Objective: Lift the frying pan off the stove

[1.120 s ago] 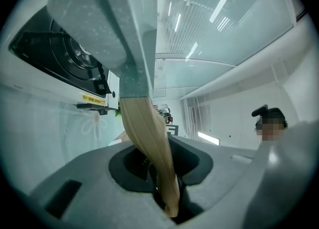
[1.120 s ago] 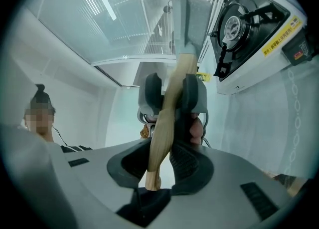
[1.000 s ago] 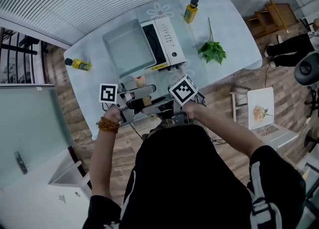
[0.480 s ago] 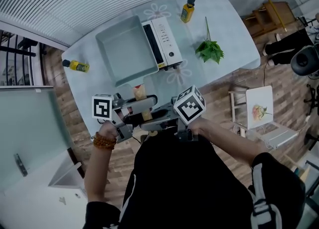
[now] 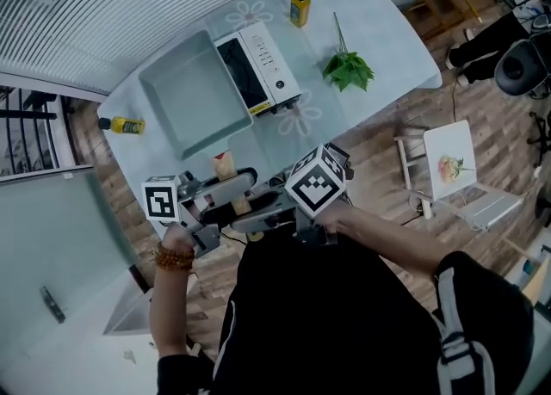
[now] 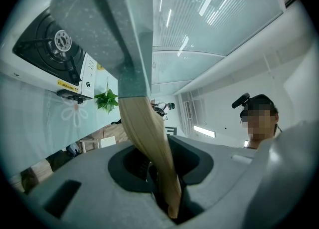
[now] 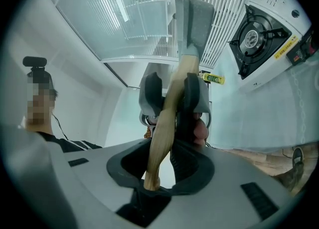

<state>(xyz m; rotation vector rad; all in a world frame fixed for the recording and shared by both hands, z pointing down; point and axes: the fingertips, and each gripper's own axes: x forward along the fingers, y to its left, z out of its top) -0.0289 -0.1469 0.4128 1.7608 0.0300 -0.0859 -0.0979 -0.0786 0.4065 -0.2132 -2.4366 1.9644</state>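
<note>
Left gripper and right gripper both clamp the handle, so best to hold the pan level, clear of the stove at its 2 o'clock.

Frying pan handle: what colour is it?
Pale wood tan; the handle shows best in the left gripper view.

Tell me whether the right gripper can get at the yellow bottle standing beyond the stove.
Probably not now: the right gripper is shut on the pan's wooden handle, and the bottle stands far across the table.
</note>
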